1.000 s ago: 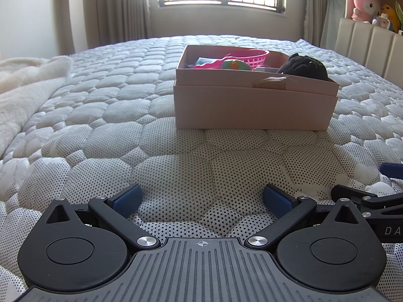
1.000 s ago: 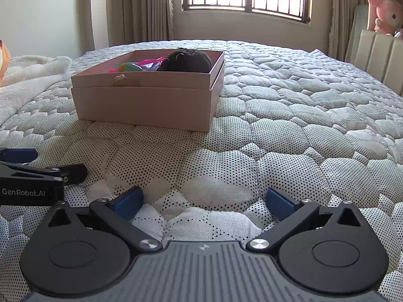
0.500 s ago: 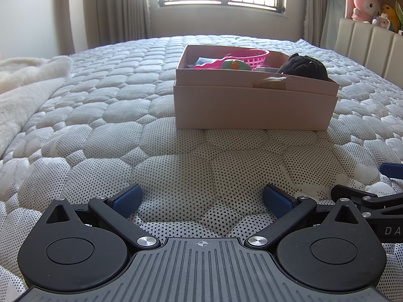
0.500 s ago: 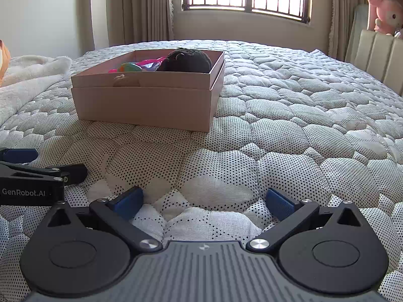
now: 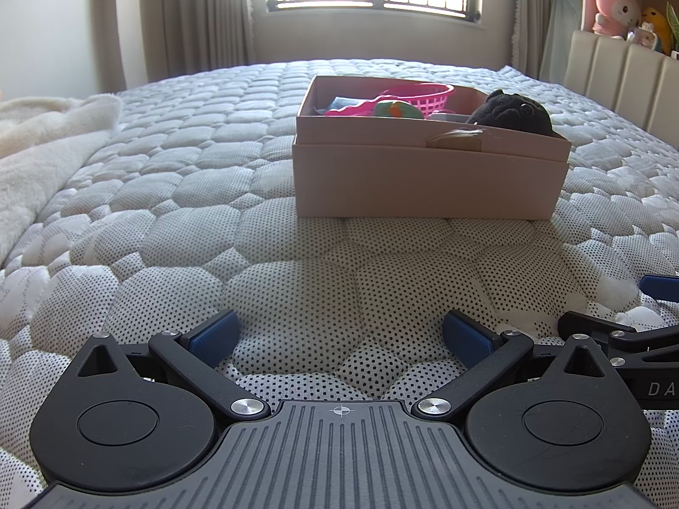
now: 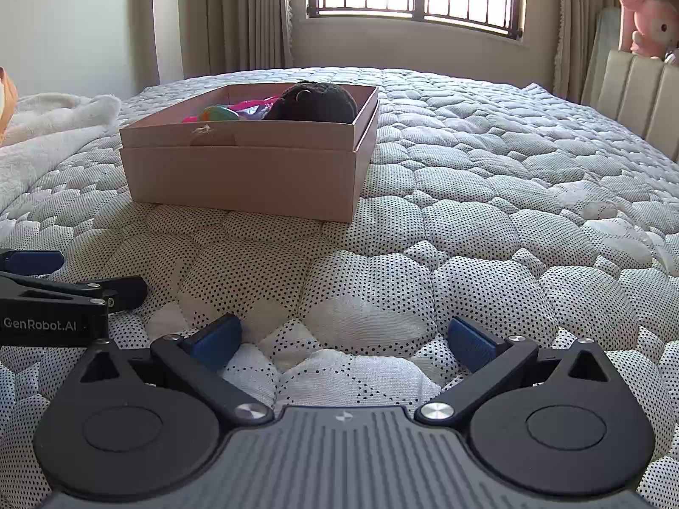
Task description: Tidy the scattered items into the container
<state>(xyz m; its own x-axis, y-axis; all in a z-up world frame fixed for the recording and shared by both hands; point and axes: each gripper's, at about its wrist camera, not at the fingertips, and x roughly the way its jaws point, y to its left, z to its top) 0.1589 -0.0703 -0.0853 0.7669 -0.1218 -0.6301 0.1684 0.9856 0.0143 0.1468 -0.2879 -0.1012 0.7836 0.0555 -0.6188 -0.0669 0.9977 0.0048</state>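
Through the left wrist camera I see my left gripper (image 5: 339,335) low over the quilted mattress (image 5: 178,220), its 2 blue-padded fingers (image 5: 212,333) spread wide with nothing between them. Straight ahead and well apart sits the cardboard box (image 5: 428,182), the container for this job. Inside it I can make out a pink basket (image 5: 418,95), a green-and-orange toy (image 5: 397,109) and a black plush (image 5: 511,115) at its right end. A white blanket (image 5: 46,144) lies at the far left. I find no loose item on the bed in this view.

Through the right wrist camera my right gripper (image 6: 343,339) is also empty, fingers (image 6: 471,341) wide apart, resting near the mattress. The left gripper's tip (image 6: 72,292) shows just beside it at the left edge. The box stands ahead to the left, the black plush bulging above its rim.

I judge the tidying essentially done. The risks from here: the 2 grippers sit close, so a careless swing could knock them together; a push on the soft mattress could tilt the box; and the plush, riding high, could roll out if I bump the wall.
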